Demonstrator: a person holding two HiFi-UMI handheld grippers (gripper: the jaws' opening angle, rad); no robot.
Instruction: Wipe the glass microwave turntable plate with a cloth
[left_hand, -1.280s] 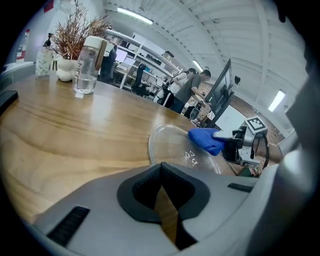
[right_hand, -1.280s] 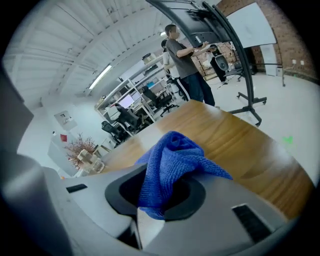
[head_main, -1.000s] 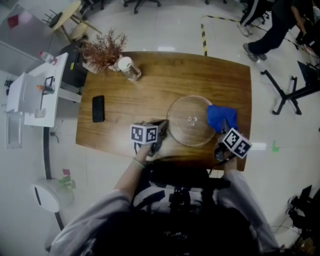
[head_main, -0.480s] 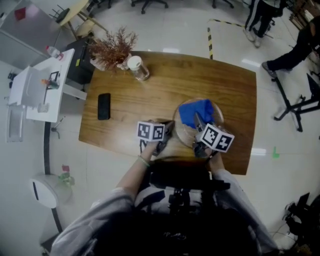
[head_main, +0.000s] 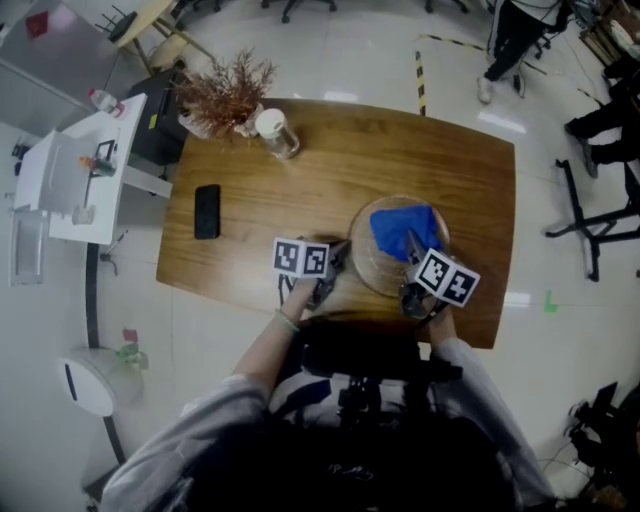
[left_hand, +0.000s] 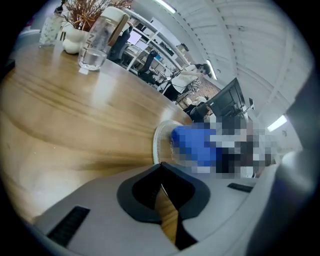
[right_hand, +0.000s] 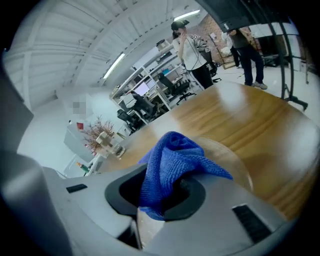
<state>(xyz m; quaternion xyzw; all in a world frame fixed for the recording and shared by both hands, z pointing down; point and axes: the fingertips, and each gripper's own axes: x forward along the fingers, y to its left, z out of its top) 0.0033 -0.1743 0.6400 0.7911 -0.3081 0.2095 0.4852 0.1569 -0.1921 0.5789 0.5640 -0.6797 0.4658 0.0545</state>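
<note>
The cloth (head_main: 400, 228) is bright blue, with a fine knitted weave. The plate (head_main: 370, 265) is clear glass; the brown desk (head_main: 300, 170), streaked with darker grain, shows through it. The phone (head_main: 207, 212) is black. The jar (head_main: 275, 138) is clear, its lid white. The cubes on the left gripper (head_main: 333, 268) and right gripper (head_main: 412, 245) are white with black squares.

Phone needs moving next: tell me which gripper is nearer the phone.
Left. The left gripper sits right of the phone, at the plate; the right gripper is farther right, holding the cloth.

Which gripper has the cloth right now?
The right gripper: its jaws pinch the blue cloth over the glass plate; the left gripper holds no cloth.
</note>
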